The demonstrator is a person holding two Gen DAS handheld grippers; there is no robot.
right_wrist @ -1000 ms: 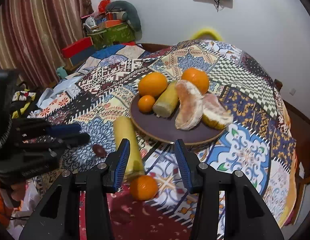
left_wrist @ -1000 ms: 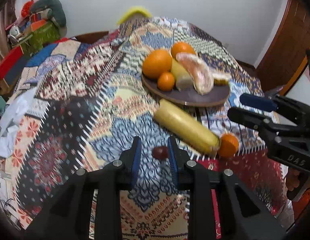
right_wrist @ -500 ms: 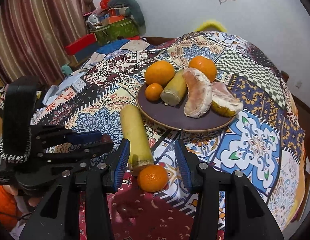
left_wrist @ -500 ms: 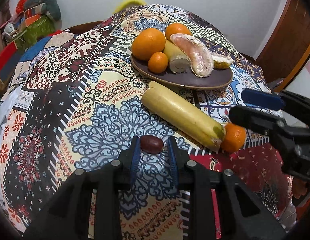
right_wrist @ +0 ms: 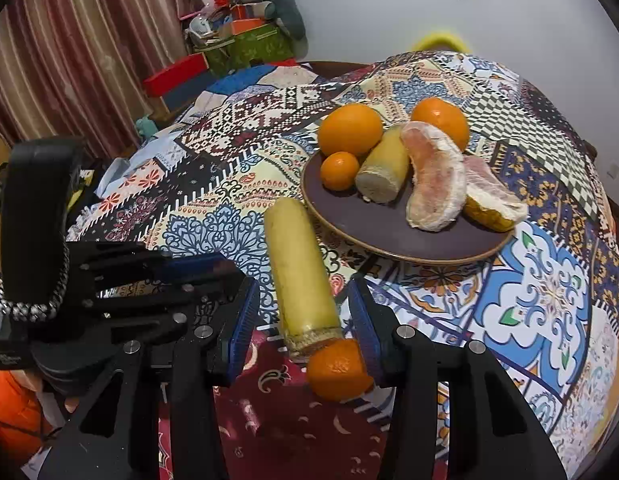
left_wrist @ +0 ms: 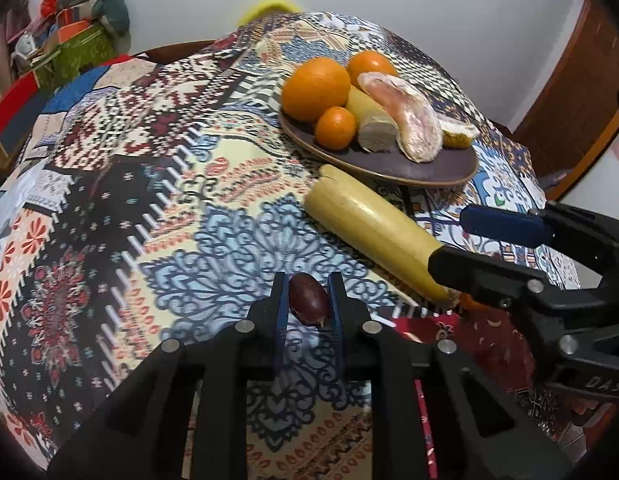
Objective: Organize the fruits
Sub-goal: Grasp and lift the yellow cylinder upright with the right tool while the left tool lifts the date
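**Black two-finger grippers with blue pads**

The left gripper [left_wrist: 307, 304] is built of matte black plastic arms that taper forward into two narrow fingers lined with ribbed blue pads [left_wrist: 279, 322]. Round silver screw heads [left_wrist: 244, 326] mark the pivots along each arm. The right gripper [right_wrist: 303, 320] has the same black frame, silver screws and blue ribbed pads [right_wrist: 245, 322]. Seen from the left wrist, its side carries raised lettering reading "DAS" [left_wrist: 599, 383]. From the right wrist, the left unit shows a padded black handle [right_wrist: 35, 216] with a black-and-white braided cord [right_wrist: 33, 309] looped at its base.

small orange [left_wrist: 465, 300] — mostly hidden behind right gripper [left_wrist: 453, 240]
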